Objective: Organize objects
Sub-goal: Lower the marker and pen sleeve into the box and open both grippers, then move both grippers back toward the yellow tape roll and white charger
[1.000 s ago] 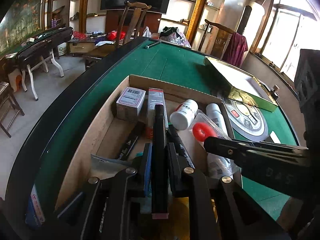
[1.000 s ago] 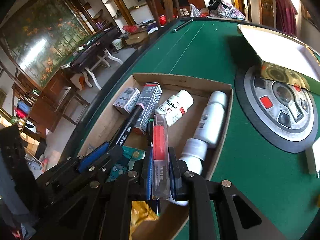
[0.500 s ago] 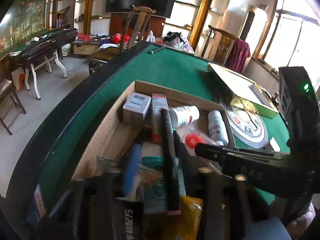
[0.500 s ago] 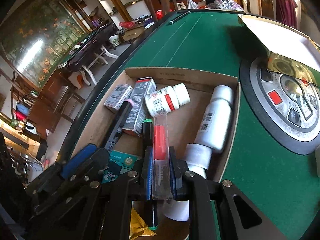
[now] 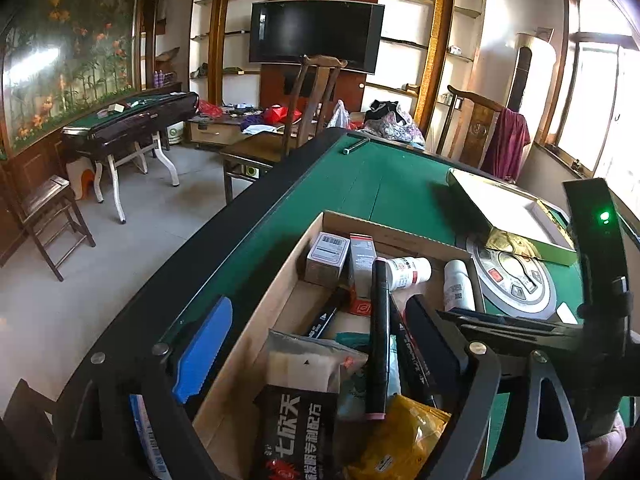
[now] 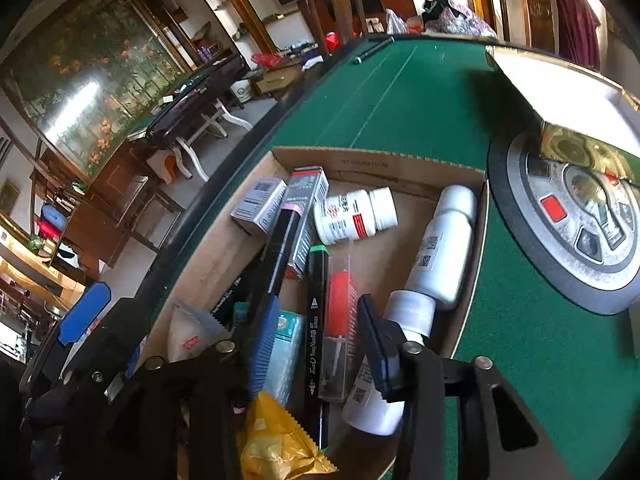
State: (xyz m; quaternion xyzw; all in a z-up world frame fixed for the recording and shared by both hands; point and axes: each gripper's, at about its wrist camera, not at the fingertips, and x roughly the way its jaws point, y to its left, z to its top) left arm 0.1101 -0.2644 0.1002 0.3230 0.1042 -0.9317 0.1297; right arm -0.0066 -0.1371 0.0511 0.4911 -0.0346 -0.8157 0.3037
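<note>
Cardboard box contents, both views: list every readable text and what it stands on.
"七欣天", with more characters below: black packet.
"Touch TongNianBiJi ART MARKER", the brand only roughly legible: green-capped marker.
White pill bottle: red logo and print, too blurred to read.
Grey carton: barcode label, too small.
Tall carton, spray bottle, box wall: print unreadable.

The black packet [image 5: 296,432] carries large white Chinese characters, "七欣天". On the black marker [image 6: 314,332] stands "TongNianBiJi ART MARKER". Other labels on the bottles and boxes are too small to read.
</note>
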